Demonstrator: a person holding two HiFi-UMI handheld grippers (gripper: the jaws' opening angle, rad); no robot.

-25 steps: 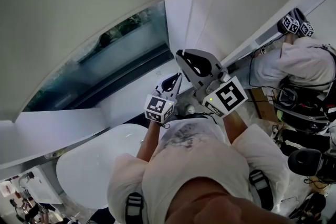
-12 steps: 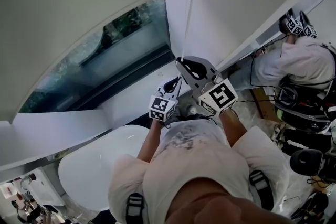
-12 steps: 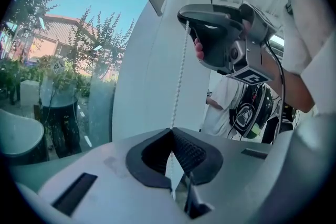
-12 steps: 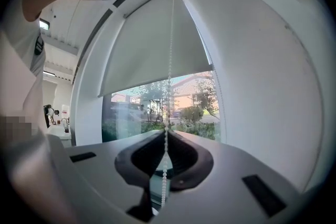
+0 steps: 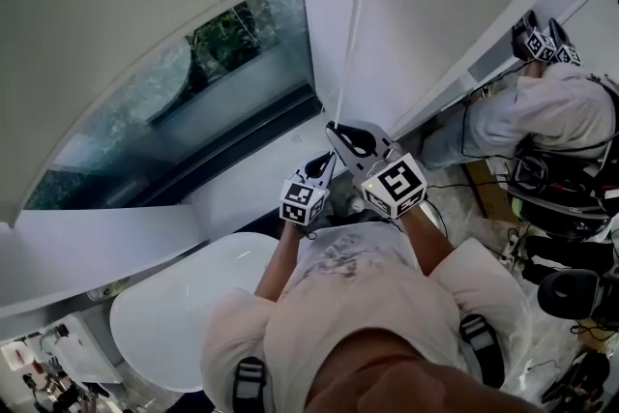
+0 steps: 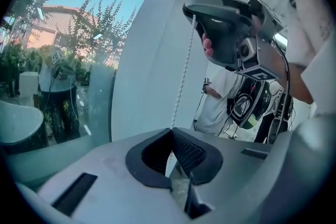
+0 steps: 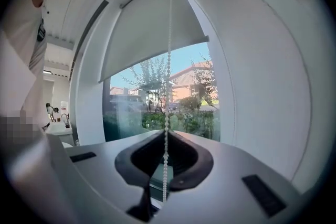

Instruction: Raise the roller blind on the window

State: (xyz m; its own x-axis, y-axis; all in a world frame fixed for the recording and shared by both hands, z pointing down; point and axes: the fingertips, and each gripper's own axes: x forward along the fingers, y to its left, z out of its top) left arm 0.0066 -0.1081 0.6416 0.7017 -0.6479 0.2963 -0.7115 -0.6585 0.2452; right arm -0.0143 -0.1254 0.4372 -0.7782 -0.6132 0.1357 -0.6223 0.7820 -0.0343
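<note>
The grey roller blind (image 5: 145, 5) hangs partway down the window (image 5: 203, 82), and glass shows below its bottom edge. Its white bead chain (image 5: 356, 24) drops beside the white frame. My right gripper (image 5: 340, 131) is shut on the chain, which runs down through its jaws in the right gripper view, bead chain (image 7: 169, 60), right gripper (image 7: 165, 136). Just below, my left gripper (image 5: 327, 160) is shut on the same chain. In the left gripper view the chain (image 6: 182, 76) runs from the right gripper (image 6: 195, 10) into my left gripper (image 6: 171, 131).
A white rounded tabletop (image 5: 184, 305) lies below me on the left. The white sill (image 5: 232, 193) runs under the glass. Another person (image 5: 551, 111) in white stands at the right holding grippers (image 5: 542, 39), with dark gear and cables around them.
Both grippers have come down together along the chain. The blind's bottom edge has risen a little, so more glass shows.
</note>
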